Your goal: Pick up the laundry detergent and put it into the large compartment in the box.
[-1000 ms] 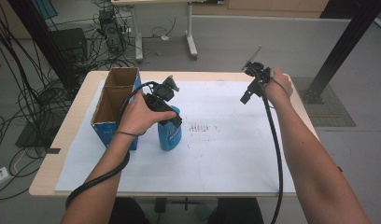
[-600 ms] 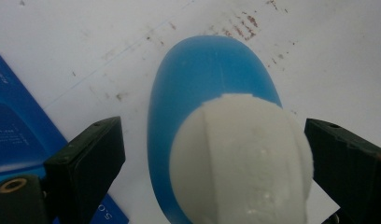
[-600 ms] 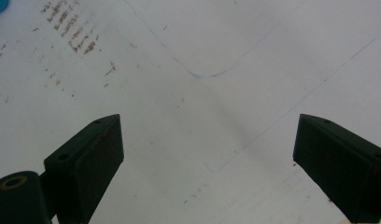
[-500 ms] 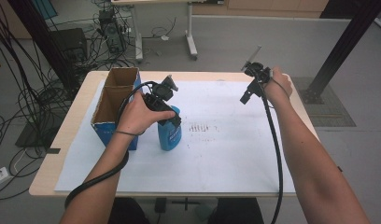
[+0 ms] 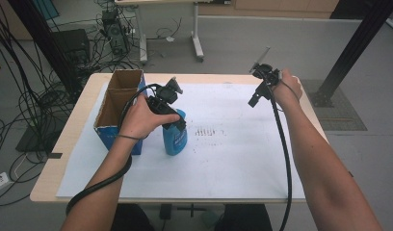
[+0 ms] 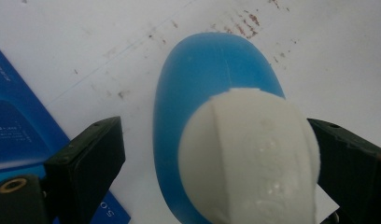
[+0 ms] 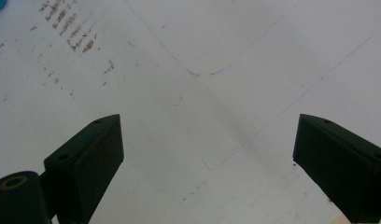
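White paper covers the surface [image 5: 242,163] in the high view; a blue bottle [image 5: 174,138] stands upright just right of a cardboard box [image 5: 118,113], under the left gripper [image 5: 169,115], with the right gripper [image 5: 256,98] well apart toward 2 o'clock. Left gripper view: jaws wide, white cap [image 6: 248,156] between them, touching the right one. Right gripper view: jaws wide over bare paper [image 7: 202,116].

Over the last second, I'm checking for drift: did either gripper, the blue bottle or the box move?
Nothing visibly changed. The left gripper stays open over the blue plastic bottle's white cap, beside the open cardboard box; the right gripper stays open above the white paper sheet.
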`<action>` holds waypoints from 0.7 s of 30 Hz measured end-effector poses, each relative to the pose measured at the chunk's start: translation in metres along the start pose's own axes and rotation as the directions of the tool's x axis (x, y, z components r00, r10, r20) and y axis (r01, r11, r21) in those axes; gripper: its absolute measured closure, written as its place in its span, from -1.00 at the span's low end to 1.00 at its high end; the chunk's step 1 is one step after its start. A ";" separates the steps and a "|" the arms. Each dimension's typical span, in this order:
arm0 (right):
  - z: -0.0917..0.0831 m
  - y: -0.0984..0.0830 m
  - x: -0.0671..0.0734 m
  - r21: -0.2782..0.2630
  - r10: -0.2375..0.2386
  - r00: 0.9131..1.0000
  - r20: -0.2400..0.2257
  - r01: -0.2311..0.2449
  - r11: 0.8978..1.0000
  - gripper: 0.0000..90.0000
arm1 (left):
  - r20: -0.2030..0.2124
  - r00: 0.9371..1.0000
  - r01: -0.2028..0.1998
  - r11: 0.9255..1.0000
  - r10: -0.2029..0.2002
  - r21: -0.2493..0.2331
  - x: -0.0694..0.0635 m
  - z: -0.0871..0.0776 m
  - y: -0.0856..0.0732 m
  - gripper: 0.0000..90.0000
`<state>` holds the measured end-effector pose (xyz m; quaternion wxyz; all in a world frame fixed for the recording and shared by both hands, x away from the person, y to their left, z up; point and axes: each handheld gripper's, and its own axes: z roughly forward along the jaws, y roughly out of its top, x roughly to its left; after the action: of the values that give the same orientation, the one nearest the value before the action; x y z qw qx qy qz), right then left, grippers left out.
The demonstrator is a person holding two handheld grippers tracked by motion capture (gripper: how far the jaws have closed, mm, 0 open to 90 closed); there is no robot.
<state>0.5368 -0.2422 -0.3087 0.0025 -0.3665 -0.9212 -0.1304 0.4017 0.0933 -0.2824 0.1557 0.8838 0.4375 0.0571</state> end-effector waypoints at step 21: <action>0.000 0.001 0.001 0.001 0.001 1.000 0.002 -0.001 1.000 -0.82 | 0.001 1.000 -0.002 1.000 0.002 0.004 -0.001 0.000 0.001 -0.84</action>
<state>0.5368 -0.2413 -0.3090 0.0019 -0.3669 -0.9212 -0.1295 0.4015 0.0917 -0.2816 0.1540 0.8846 0.4365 0.0562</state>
